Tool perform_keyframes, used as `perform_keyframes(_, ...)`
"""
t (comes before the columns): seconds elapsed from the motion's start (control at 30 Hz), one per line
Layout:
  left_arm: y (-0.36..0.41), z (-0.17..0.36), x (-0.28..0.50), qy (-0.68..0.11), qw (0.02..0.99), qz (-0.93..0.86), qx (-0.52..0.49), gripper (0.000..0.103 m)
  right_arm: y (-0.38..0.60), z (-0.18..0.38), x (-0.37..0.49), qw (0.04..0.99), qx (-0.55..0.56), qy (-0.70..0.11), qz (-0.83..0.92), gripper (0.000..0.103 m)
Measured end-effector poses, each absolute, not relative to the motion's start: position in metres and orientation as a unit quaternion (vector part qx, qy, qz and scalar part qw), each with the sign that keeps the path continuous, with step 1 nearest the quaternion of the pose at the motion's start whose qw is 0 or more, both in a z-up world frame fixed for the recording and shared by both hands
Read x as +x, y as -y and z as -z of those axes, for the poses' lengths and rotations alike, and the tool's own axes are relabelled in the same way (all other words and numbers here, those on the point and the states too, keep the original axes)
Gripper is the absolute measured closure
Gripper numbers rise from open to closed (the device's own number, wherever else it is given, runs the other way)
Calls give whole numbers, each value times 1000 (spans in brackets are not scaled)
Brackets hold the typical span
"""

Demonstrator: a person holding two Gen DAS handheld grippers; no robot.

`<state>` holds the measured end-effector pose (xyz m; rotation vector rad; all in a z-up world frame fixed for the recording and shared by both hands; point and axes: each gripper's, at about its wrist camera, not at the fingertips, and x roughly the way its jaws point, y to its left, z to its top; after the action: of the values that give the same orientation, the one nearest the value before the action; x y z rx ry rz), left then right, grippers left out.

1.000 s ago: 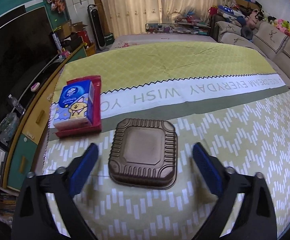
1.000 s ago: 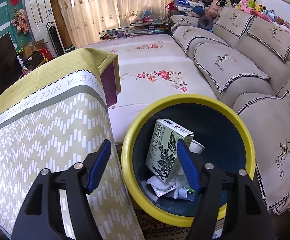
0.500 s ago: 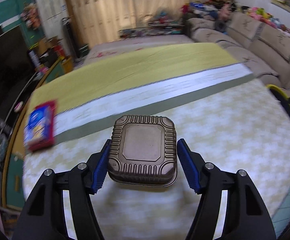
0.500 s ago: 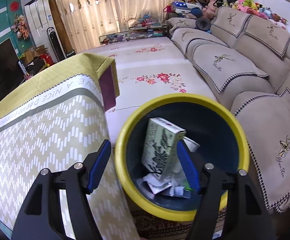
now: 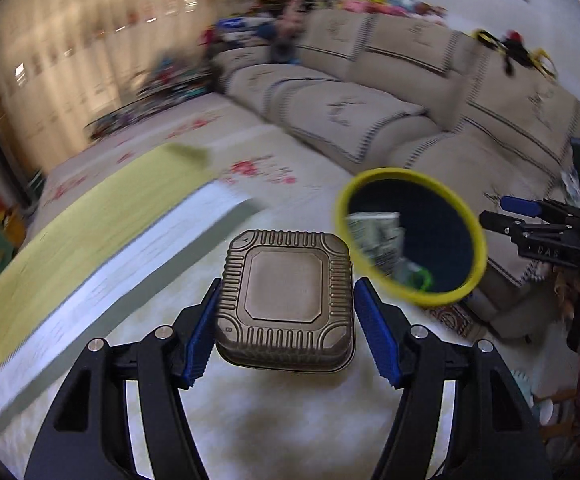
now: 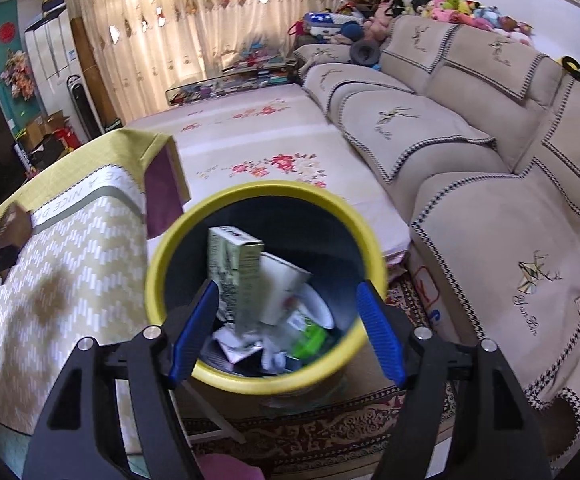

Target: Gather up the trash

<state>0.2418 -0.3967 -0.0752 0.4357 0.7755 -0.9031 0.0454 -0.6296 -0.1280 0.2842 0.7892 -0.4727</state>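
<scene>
Left gripper (image 5: pixel 285 322) clamped on the brown ribbed takeout container (image 5: pixel 286 300), both blue pads against its sides, carried above the yellow-green tablecloth (image 5: pixel 90 240). The yellow-rimmed trash bin (image 5: pixel 409 240) sits ahead to the right, beside the beige sofa (image 5: pixel 409 120). Right gripper (image 6: pixel 288 330) has just been opening, jaws apart with nothing between the pads, hanging over the bin (image 6: pixel 266 280). Inside the bin: 1 green printed carton (image 6: pixel 234 272), 1 white paper cup (image 6: pixel 286 292), crumpled scraps.
</scene>
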Motion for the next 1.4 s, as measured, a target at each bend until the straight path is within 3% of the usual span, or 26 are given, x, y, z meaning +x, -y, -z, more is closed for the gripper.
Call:
perform_keyframes(0.33,554,99,216,-398,742,482,241,37,671,128,0,880,158,-366,256,34)
perform_keyframes(0.57,604,125,202,-417,727,484,251,36,689,132,-16,877,176,-360,264,34)
perform_keyframes(0.63,608,132,202,-417,729,480,253,25,691,132,-16,877,179,-360,264,34)
perform_keyframes(0.77,604,135,206,-414,739,467,253,14,688,133,-16,877,180,-361,260,34)
perform_keyframes(0.93,568,117,209,-403,758,457,234,10,671,127,-11,883,173,-359,248,33)
perform_keyframes(1.13,456,67,182,-360,804,440,175,5,630,114,-3,894,148,-360,222,30)
perform_keyframes(1.4,257,28,150,-332,890,301,87,5,539,84,2,922,99,-338,163,11)
